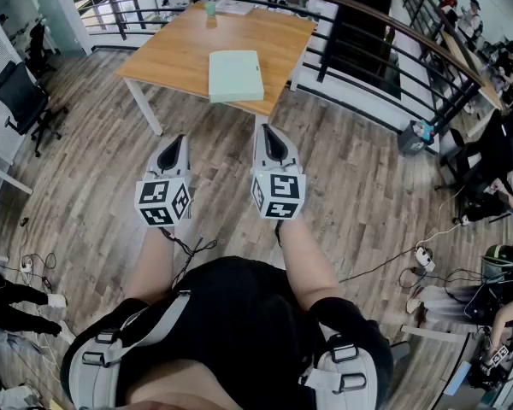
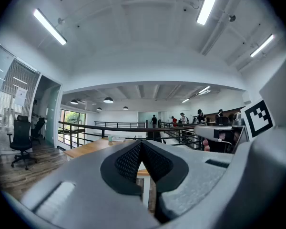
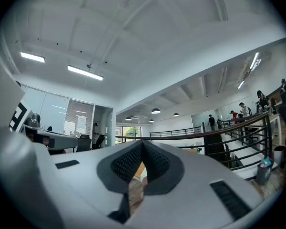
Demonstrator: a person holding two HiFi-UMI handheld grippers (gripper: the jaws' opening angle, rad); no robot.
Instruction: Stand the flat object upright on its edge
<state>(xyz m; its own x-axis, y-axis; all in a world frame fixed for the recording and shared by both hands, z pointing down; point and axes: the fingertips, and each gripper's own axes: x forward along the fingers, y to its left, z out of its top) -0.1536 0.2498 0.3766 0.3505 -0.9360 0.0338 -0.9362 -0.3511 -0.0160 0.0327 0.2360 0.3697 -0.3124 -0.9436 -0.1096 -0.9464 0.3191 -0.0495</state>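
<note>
A pale green flat object lies flat on the near part of a wooden table ahead of me. My left gripper and right gripper hang side by side over the wooden floor, short of the table's near edge. Both are shut with nothing between the jaws. In the left gripper view the closed left gripper points level toward the table. The right gripper shows its tips together in the right gripper view, aimed toward the railing.
A small green cup stands at the table's far edge. A curved black railing runs behind and right of the table. An office chair sits at the left. Cables lie on the floor at right, where people sit.
</note>
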